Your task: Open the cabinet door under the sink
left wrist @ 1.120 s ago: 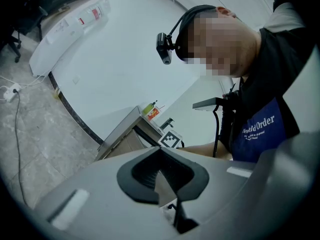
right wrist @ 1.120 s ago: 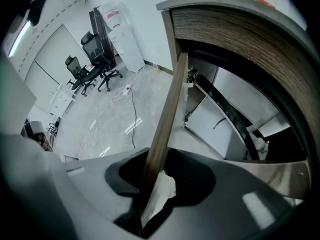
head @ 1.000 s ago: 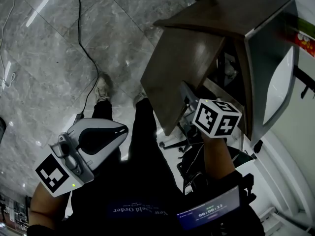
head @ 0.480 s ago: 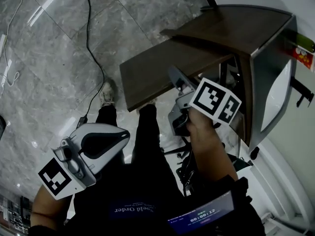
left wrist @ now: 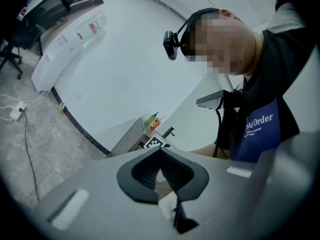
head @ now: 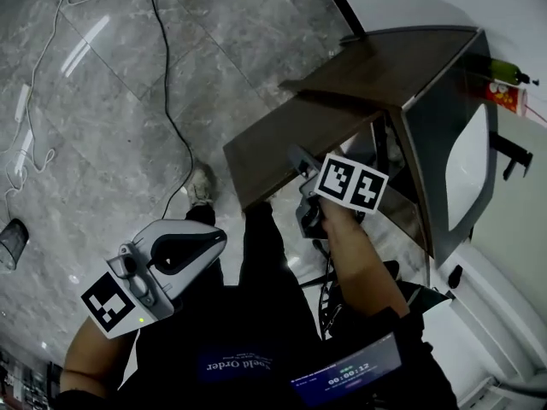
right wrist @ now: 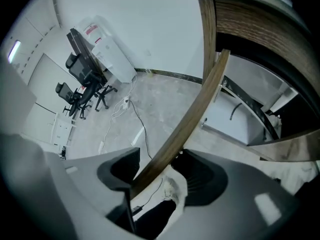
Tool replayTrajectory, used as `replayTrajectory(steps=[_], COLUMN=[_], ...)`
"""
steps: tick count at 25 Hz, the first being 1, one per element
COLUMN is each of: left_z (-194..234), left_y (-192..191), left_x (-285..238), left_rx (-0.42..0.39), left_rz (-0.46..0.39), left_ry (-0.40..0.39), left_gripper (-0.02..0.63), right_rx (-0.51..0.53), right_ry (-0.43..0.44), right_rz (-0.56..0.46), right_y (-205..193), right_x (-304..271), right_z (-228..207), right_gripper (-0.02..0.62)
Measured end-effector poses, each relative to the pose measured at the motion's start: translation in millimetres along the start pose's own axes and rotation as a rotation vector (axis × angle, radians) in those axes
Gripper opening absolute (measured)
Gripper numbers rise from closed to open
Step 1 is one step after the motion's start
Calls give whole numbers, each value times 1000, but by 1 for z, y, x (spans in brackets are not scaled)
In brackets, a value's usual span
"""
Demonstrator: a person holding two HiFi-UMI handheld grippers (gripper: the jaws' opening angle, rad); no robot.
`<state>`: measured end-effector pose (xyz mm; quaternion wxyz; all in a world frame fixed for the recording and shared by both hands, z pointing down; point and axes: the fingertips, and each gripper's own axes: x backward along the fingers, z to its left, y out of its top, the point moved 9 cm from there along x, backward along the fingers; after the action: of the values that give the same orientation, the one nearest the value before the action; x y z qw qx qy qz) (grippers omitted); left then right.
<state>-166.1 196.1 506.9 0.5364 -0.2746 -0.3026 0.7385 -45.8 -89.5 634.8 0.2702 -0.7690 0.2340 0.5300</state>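
The dark brown cabinet door under the sink stands swung wide out from the cabinet. My right gripper points steeply down at the door's free edge. In the right gripper view the door's edge runs between the jaws of the right gripper. They have just been opening and do not clamp it. My left gripper hangs level at the lower left, away from the cabinet. In its own view the left gripper is shut on nothing.
Inside the open cabinet are pipes and a white wall. A green bottle stands by the sink. A black cable crosses the grey tiled floor, near the person's shoe. Office chairs stand far off.
The door has swung out wider, and my right gripper has travelled leftward with its edge and loosened on it. My left gripper has drifted a little up and right.
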Motion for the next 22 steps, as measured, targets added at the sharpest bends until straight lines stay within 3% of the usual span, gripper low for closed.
replayTrajectory(steps=[4,7,10,13,17,19,22], left_z=[-14,-20,-45,-75,-108,-119,-127], left_y=[42,76,102,130,187,203,222], left_x=[-2,-17,-47,-78,-129,-147,-166], left_rx=[-66,-125,-123,-143,-238,-282,-310], left_rz=[51,85,85,88,70,99,129], left_ry=[13,26,19,-2,-86,-135,-207], left_gripper=[0,0,0,0,0,0,0], right_rx=[61,120,206,262,292,292,212], right_ry=[37,142,235,355,517,521,474], right_rz=[-5,-10,-29,-88,-232,-303,-373], right_y=[-10,-10,-17,-27,-24,-22,-25], right_x=[13,28,59,103,162,187,210], right_z=[2,13,10,4,-5,-18,-34], right_gripper=[265,265,265,265,265,265,265])
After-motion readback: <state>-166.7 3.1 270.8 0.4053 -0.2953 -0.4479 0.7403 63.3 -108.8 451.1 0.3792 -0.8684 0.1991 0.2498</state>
